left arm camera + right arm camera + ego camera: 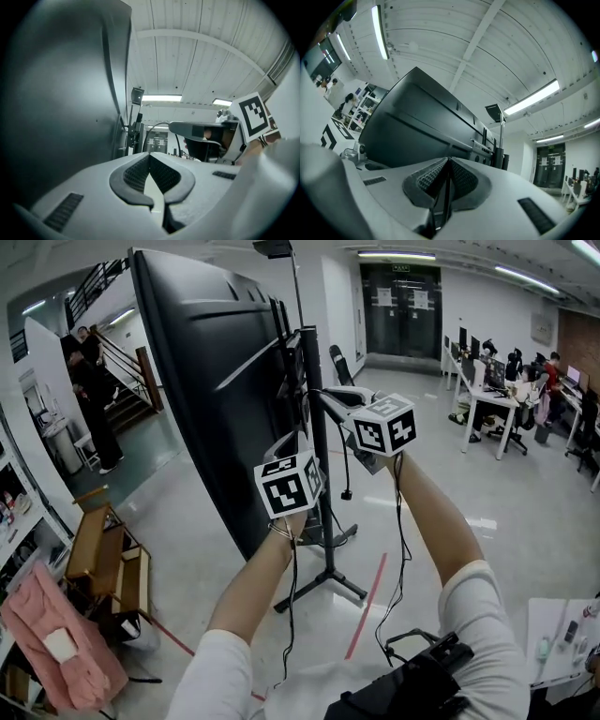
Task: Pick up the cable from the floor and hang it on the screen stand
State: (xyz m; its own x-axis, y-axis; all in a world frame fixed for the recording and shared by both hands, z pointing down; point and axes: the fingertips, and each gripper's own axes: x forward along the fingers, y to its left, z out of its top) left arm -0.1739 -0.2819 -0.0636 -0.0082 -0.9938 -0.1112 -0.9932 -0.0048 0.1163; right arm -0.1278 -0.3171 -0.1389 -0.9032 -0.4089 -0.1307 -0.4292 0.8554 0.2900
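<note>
Left gripper (150, 157): my jaws are closed tip to tip with nothing I can see between them, raised beside the screen's (206, 381) back.
Stand (319, 456): its pole is just right of that gripper.
Cable (348, 474): off the floor, with its plug end dangling by the pole. It looks thin, light and limp, so it will likely sag and slip. I'd grip the cord itself and drape a loop.
Right gripper (449, 161): clamped on the cable, a dark strand between the pads.

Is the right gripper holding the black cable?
Yes, the right gripper view shows the right gripper shut on a thin black cable that runs down between its jaws.
</note>
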